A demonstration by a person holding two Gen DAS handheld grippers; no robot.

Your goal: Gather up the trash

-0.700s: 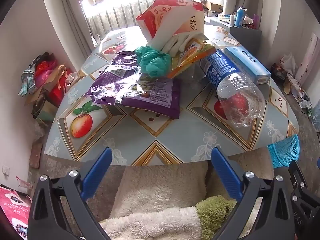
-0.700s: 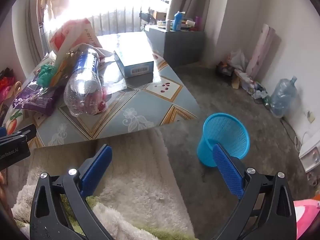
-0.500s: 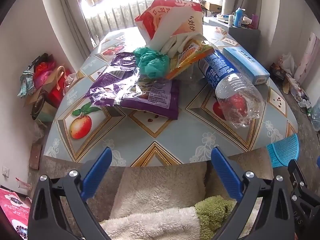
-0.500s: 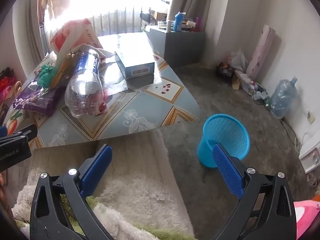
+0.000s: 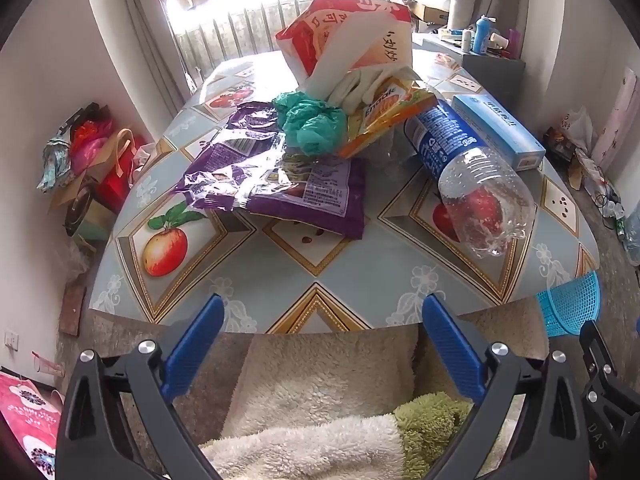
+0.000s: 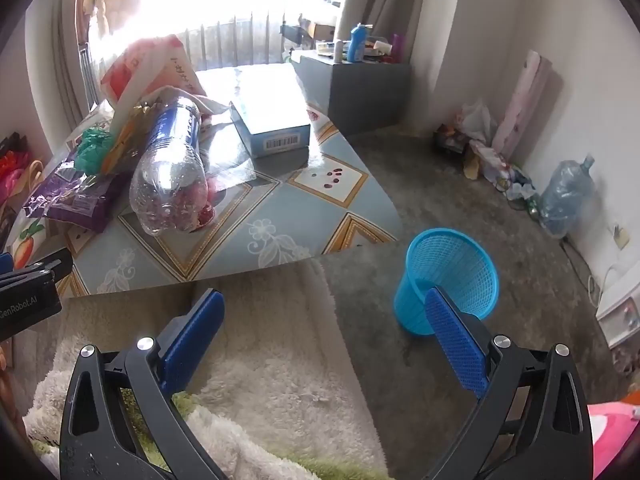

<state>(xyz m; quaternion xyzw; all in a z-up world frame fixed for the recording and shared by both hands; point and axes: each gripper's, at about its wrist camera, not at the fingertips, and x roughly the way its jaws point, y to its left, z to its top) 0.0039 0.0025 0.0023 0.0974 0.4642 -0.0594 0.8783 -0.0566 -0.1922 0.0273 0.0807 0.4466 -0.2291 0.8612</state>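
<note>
Nothing collected yet, by my reading: both tools are held back from the table's near edge, tilted down, empty. Left gripper [image 5: 320, 320] has its jaws spread wide with nothing between them; right gripper [image 6: 324, 316] likewise wide and empty. The trash sits heaped mid-table: purple wrapper [image 5: 304, 196] nearest, crumpled green bag [image 5: 316, 124] behind it, orange packet [image 5: 384, 116], red-and-white bag [image 5: 348, 32] at the back, and a clear plastic bottle [image 5: 476, 184] lying on its side just beside a blue box [image 5: 500, 128]. The blue mesh basket [image 6: 452, 276] stands on the floor off the table's right corner, apparently empty. Next move, I judge: reach forward over the edge and close on the nearest piece. The table [image 5: 280, 280] wears a glossy fruit-print cloth; bright window behind, grey carpet, clutter along the walls.
</note>
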